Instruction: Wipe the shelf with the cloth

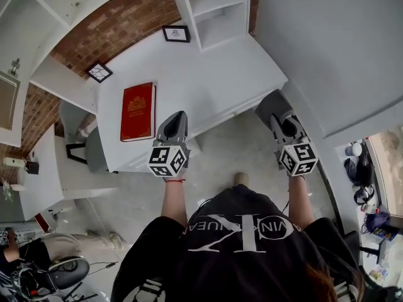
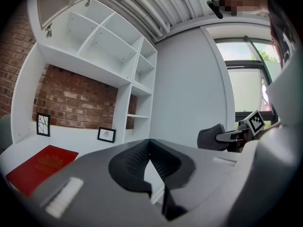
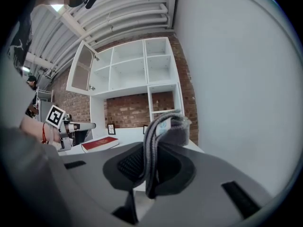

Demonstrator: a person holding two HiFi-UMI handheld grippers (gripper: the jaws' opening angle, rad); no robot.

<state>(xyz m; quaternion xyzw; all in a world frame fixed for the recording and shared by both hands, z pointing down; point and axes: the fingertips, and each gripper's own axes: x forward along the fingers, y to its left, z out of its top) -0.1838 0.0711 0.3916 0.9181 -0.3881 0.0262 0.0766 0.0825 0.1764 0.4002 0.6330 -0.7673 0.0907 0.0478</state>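
Note:
In the right gripper view, my right gripper [image 3: 158,143] is shut on a folded grey cloth [image 3: 163,126] that sticks up from between its pads. In the head view this gripper [image 1: 272,106] hovers by the right corner of the white shelf surface [image 1: 214,74]. My left gripper [image 2: 150,148] is shut with nothing in it. The head view shows that gripper [image 1: 179,115] over the shelf's front edge, just right of a red book [image 1: 137,111]. The cloth is not touching the shelf.
Two small framed pictures [image 1: 176,34] [image 1: 99,72] lean on the brick wall at the back of the surface. White cubby shelves [image 1: 217,8] rise at the back right. A grey wall [image 1: 327,49] stands to the right, and a chair [image 1: 75,143] to the left.

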